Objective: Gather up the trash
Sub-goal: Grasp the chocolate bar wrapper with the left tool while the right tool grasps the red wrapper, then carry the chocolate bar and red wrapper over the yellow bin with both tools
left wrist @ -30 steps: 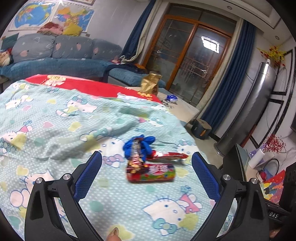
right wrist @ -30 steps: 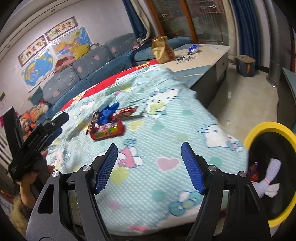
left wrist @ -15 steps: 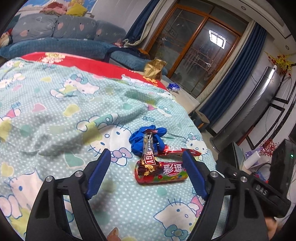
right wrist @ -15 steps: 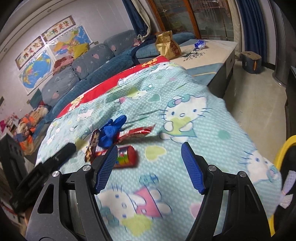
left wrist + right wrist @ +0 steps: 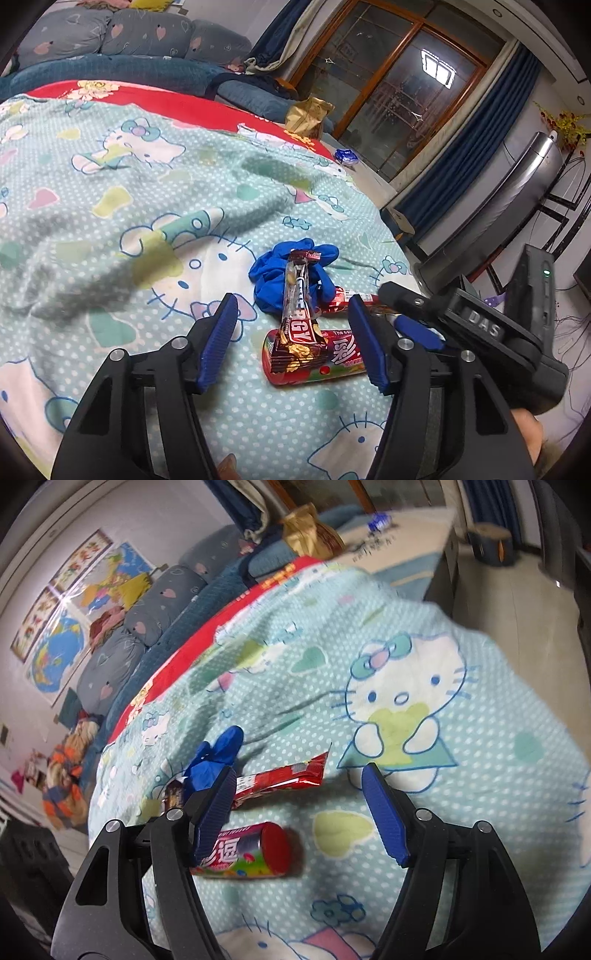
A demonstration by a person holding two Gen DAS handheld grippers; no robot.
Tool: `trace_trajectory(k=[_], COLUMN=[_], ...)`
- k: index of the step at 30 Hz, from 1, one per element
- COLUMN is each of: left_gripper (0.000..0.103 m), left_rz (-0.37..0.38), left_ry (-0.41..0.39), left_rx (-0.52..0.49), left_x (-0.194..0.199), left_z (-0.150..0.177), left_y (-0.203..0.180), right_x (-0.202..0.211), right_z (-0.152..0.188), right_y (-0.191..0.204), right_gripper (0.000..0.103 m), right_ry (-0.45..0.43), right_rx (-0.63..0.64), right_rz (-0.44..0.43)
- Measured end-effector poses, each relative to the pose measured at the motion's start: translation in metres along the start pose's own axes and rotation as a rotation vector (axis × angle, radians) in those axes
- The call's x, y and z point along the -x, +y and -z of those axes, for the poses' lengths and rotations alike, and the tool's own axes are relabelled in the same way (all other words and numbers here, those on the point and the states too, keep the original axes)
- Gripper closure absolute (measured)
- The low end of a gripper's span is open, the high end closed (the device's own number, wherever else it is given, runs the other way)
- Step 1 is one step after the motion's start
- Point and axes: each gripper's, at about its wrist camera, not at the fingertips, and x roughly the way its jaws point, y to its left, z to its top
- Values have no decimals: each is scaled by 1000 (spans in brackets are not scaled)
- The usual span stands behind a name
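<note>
The trash lay in a small heap on the cat-print blanket (image 5: 110,192): a crumpled blue glove (image 5: 284,273), a brown snack-bar wrapper (image 5: 299,325) draped over a red candy tube (image 5: 314,362), and a red wrapper (image 5: 284,779) behind them. The left gripper (image 5: 295,332) hovered over the tube, fingers apart. The right gripper (image 5: 299,812) came in beside it, fingers also apart, nothing held.

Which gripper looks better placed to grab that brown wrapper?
Probably left. The brown wrapper lies between the open left gripper. From the right gripper, it sits mostly hidden behind one finger.
</note>
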Motion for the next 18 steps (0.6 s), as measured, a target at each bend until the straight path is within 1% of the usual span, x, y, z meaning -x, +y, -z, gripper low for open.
trace_trajectory(k=[2,3,5,6,7,8,10,11,12,18], left_gripper=[46,48,52,55,59,61,70,73,77,78], left_rz=[2,3,4,4,8,10,14,17,21,46], left_ry=[2,3,5,6,7,8,8,9,10,25], left_rx=[9,12,14,14,15,14,11,9,5,-16], left_x=[-1,-2,-4,-4,-5,-5,-4,-4,-3,3], left_z=[1,2,3,3,3,3,3,4,5,14], left_y=[2,2,3,3,3,3,2,2,1,-4], right_x=[-6,-7,-9,-10,-11,-9,-4,0,5,32], right_z=[0,0,0,0,0,1,3,4,6,17], right_y=[-2,-3,-3,-4,-5,-5,-7,-8,-10,-19], right_gripper=[42,47,58,68,74,76,86,90,91,94], right_ry=[14,12,13,20,27,23,9,4,-4,-42], right_rx=[-26,-34,-41,-46,-49,-50,-43,-38,-33,7], right_rz=[-15,-18,-31,-44,-58,-65,-71,-76,-71,-55])
